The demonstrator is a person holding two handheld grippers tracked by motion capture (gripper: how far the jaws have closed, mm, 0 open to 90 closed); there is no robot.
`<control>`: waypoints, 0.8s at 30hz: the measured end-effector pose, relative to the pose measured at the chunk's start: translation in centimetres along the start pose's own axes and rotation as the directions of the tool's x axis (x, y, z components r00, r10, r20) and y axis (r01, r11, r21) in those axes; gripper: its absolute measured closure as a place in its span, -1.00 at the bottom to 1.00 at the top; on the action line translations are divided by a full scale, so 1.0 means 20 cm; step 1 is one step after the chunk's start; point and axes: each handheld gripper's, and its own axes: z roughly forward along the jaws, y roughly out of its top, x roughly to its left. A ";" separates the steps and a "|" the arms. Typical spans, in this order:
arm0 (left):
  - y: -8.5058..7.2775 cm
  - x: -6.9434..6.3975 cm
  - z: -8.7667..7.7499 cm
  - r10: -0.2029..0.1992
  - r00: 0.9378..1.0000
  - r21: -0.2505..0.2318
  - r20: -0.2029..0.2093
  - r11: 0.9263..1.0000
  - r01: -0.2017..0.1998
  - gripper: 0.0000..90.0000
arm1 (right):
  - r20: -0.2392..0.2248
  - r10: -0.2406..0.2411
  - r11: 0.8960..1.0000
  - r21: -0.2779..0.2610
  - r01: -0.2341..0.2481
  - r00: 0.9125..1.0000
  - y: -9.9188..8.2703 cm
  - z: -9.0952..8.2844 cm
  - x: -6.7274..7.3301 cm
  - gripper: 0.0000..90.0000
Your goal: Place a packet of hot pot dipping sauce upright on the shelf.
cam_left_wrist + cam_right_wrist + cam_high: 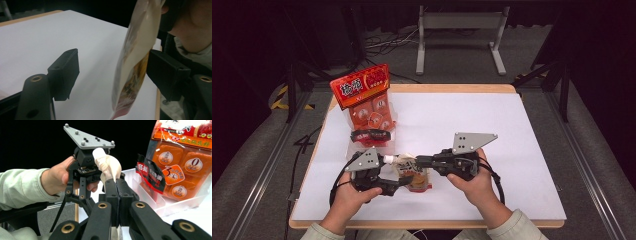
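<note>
A white sheet covers the wooden table [512, 90] in a dark room. The right gripper [419, 161] pinches a cream spouted soft pouch [412, 172]; the left gripper [404, 182] stands spread around it, above the sheet.

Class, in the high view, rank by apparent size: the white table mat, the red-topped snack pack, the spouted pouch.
1. white table mat
2. red-topped snack pack
3. spouted pouch, partly hidden by the grippers, so its full size is unsure.
</note>
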 end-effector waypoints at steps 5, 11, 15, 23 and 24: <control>-0.01 -0.01 0.03 0.020 0.999 0.014 0.039 1.000 -0.021 0.01 | -0.008 -0.003 1.000 -0.005 0.003 1.000 -0.01 0.01 0.01 1.00; 0.00 -0.02 0.01 0.057 0.994 0.020 0.098 0.998 -0.060 0.64 | -0.003 -0.001 1.000 -0.006 0.001 1.000 -0.02 0.01 0.00 1.00; 0.00 -0.02 0.01 0.067 0.993 0.027 0.093 0.997 -0.070 0.72 | -0.002 -0.007 1.000 -0.010 0.007 1.000 -0.01 0.01 0.00 0.99; 0.02 -0.02 -0.02 0.066 0.995 0.066 0.078 0.995 -0.071 0.80 | 0.011 -0.027 1.000 -0.011 0.027 1.000 -0.01 0.01 -0.01 0.81; 0.02 -0.02 -0.03 0.070 0.995 0.071 0.074 0.995 -0.075 0.80 | 0.015 -0.027 1.000 -0.013 0.028 1.000 -0.01 0.01 -0.01 0.77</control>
